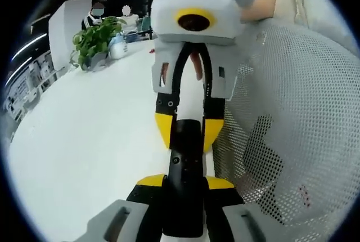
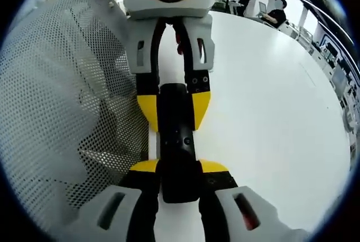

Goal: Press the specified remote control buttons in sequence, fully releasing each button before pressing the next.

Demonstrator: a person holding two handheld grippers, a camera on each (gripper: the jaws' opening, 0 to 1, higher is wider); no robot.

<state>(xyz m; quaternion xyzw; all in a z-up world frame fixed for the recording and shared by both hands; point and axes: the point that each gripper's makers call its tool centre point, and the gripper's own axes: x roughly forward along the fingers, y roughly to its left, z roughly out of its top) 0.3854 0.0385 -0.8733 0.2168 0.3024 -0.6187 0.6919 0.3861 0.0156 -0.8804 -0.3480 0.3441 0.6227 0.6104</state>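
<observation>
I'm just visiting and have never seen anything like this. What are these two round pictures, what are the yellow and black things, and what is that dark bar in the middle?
No robot arm is at work here: a person holds a gripping tool in each hand, and a fisheye camera rides on each tool, looking along its fingers. So one picture is the left gripper view and the other the right gripper view, each facing the other tool.

The left gripper rises from the bottom of its own view, and so does the right gripper. Their yellow-tipped fingers close on opposite ends of one slim black remote control, held between them over a white table.

Beside the tools stands a white mesh basket. At the table's far end sit a potted plant and a bottle, with people seated beyond.
</observation>
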